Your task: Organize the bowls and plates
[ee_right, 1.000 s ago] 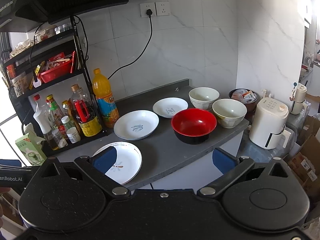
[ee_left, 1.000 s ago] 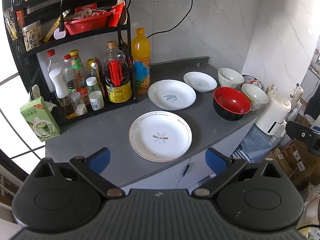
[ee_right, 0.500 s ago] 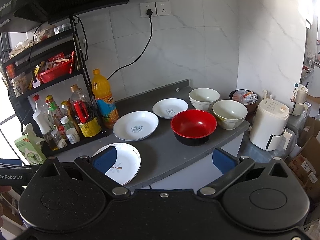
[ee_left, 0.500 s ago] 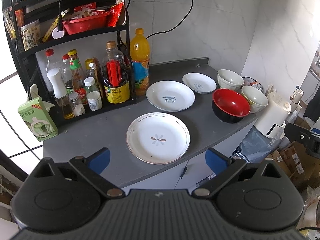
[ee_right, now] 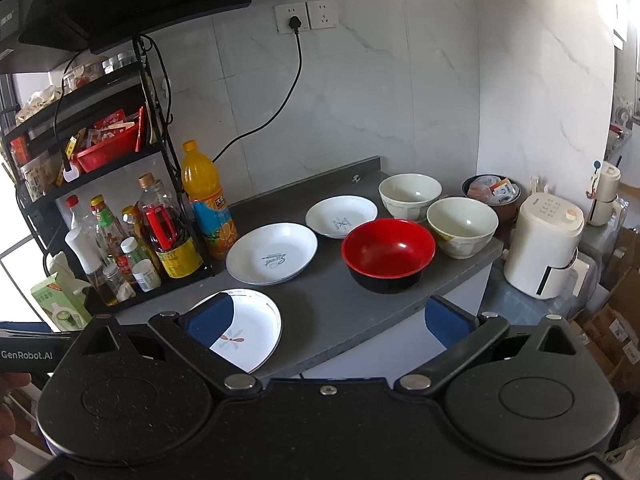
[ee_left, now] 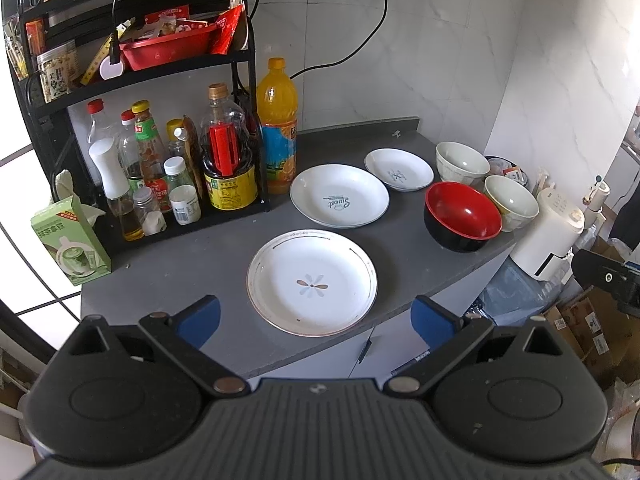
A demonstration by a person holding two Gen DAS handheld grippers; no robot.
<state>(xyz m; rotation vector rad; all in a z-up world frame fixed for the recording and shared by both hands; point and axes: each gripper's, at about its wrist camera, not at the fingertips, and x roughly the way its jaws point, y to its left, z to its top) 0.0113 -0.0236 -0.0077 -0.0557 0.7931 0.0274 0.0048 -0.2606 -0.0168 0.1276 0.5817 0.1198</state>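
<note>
Both of our grippers are spread wide and grasp nothing; our left gripper hangs above the near edge of the grey table, its blue pads on either side of the flower plate, not touching it; our right gripper hangs off to the right, its left pad over the same plate's rim in its view, its right pad past the table edge. We see the flower plate lying flat, nearest to us, alone at the front; behind it sits the script plate, apart from it and seemingly stacked on another; farther right and back lies the small plate, close beside the script plate. Right of these stands the red bowl, black outside, upright near the table's front right edge; just beyond it the two pale bowls stand upright, the near one right at the table's right end, the far one next to the small plate. At the left back the black rack holds sauce bottles, with the orange bottle just beside its right post and a green carton at the table's left end; off the table to the right stands a white appliance; a plug sits in the wall socket above.
</note>
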